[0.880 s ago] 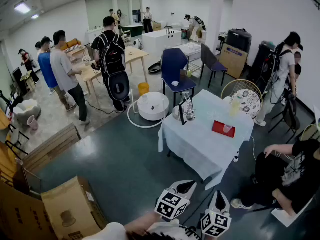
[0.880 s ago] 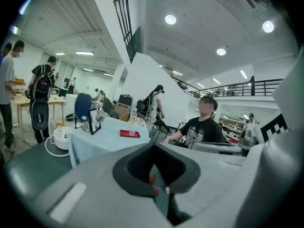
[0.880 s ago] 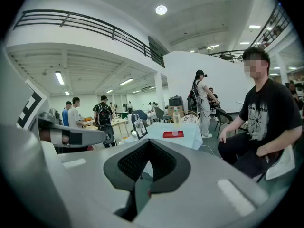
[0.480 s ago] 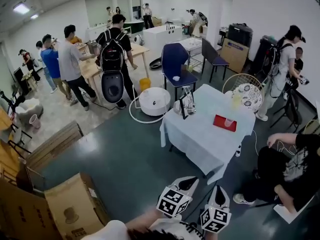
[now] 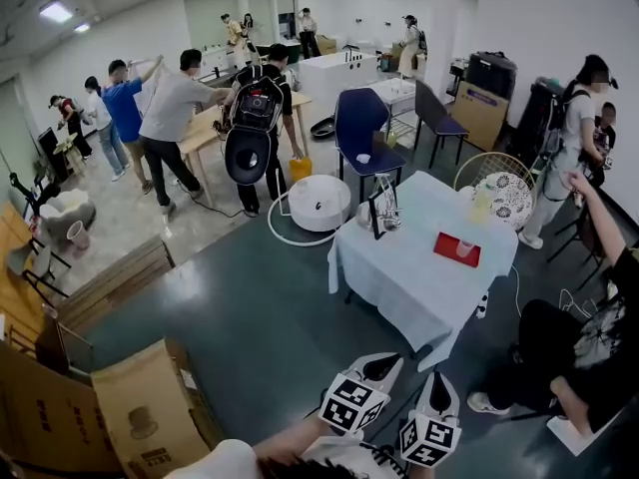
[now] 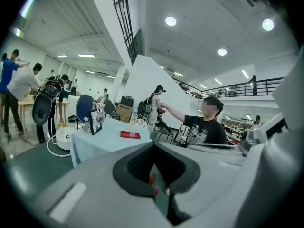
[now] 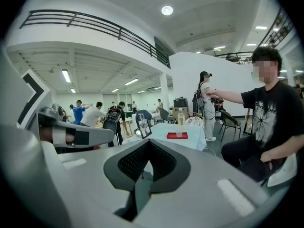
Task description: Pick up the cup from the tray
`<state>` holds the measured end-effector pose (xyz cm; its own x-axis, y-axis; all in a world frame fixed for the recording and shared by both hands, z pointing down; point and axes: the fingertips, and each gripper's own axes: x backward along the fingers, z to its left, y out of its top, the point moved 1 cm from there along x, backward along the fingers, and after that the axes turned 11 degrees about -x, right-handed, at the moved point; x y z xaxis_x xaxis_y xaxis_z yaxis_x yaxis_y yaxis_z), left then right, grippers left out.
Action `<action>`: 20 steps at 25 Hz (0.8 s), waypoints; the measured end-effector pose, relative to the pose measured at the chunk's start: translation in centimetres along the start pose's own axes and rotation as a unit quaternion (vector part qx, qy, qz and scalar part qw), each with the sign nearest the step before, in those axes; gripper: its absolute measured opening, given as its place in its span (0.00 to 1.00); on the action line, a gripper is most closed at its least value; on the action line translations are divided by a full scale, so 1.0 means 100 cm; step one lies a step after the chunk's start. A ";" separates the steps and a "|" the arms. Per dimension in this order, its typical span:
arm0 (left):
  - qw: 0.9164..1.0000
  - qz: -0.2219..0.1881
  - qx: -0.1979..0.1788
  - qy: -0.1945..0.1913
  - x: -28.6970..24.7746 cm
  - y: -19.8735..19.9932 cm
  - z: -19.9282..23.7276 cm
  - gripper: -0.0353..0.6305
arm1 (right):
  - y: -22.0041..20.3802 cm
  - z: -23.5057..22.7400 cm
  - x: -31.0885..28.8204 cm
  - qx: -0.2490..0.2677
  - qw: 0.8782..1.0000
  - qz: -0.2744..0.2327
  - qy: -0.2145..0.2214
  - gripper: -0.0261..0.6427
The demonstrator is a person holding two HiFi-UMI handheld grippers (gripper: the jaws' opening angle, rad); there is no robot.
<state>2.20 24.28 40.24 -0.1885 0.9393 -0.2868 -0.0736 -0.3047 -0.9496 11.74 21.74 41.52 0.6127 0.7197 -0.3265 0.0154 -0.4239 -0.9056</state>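
Observation:
A small clear cup (image 5: pixel 464 250) stands on a red tray (image 5: pixel 454 248) on the white-clothed table (image 5: pixel 419 282), far ahead across the floor. The same cup (image 6: pixel 132 131) and tray (image 6: pixel 128 135) appear small in the left gripper view. In the right gripper view the cup (image 7: pixel 179 133) and tray (image 7: pixel 176 136) are just as small. My left gripper (image 5: pixel 384 366) and right gripper (image 5: pixel 439 386) hover low at the bottom edge, well short of the table. Both the left gripper (image 6: pixel 156 170) and the right gripper (image 7: pixel 147 167) are shut with nothing in them.
A black picture frame (image 5: pixel 377 214) and a pale bottle (image 5: pixel 483 205) also stand on the table. A person sits at the right (image 5: pixel 584 357). Cardboard boxes (image 5: pixel 140 407) fill the left foreground. A white round appliance (image 5: pixel 319 202) and a blue chair (image 5: pixel 361 133) stand beyond the table.
The head view has drifted slightly, so the table sits a little further right. People at the back have shifted about. Both grippers stay low and shut.

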 end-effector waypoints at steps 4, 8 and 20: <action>1.000 -0.001 -0.001 0.006 -0.001 0.002 -0.001 0.06 | 0.003 -0.007 0.001 -0.007 1.000 -0.001 0.000 0.08; 1.000 0.001 -0.006 0.005 -0.003 0.000 -0.005 0.06 | 0.003 -0.018 0.000 -0.030 1.000 -0.008 -0.003 0.08; 0.999 -0.005 -0.003 0.034 -0.025 -0.002 -0.007 0.06 | 0.015 -0.035 -0.010 -0.023 0.999 -0.006 0.034 0.13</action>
<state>3.38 22.11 41.01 -0.1213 0.9509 -0.2849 -0.0696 -0.2944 -0.9531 13.93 18.51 41.46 0.6647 0.6861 -0.2956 0.0584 -0.4422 -0.8950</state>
